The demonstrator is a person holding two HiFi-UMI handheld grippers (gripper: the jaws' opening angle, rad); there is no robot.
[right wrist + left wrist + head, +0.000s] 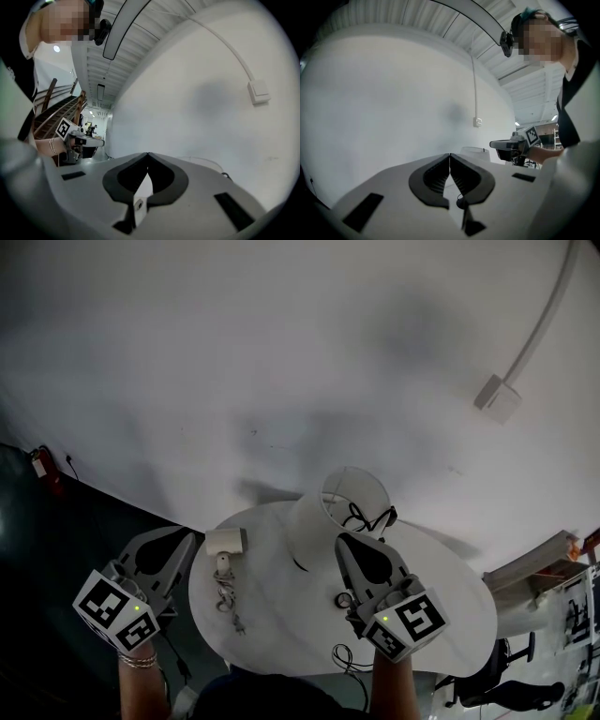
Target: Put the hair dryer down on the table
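Observation:
The white hair dryer (225, 543) lies on the round white table (450, 615) near its left edge, and its cord (229, 600) trails toward the front. No gripper touches it. My left gripper (190, 537) hovers just off the table's left side, shut and empty, with its jaws meeting at the tip (449, 155). My right gripper (340, 539) is over the middle of the table, also shut with nothing in it (148, 153). Each gripper shows in the other's view: the right gripper (506, 145) and the left gripper (86, 140).
A white open-topped bucket (323, 517) with a black cord inside stands at the table's back, just ahead of the right gripper. A small round part (344, 600) lies near the front. A wall box (497, 397) with conduit is on the white wall. An office chair (511, 688) stands at the right.

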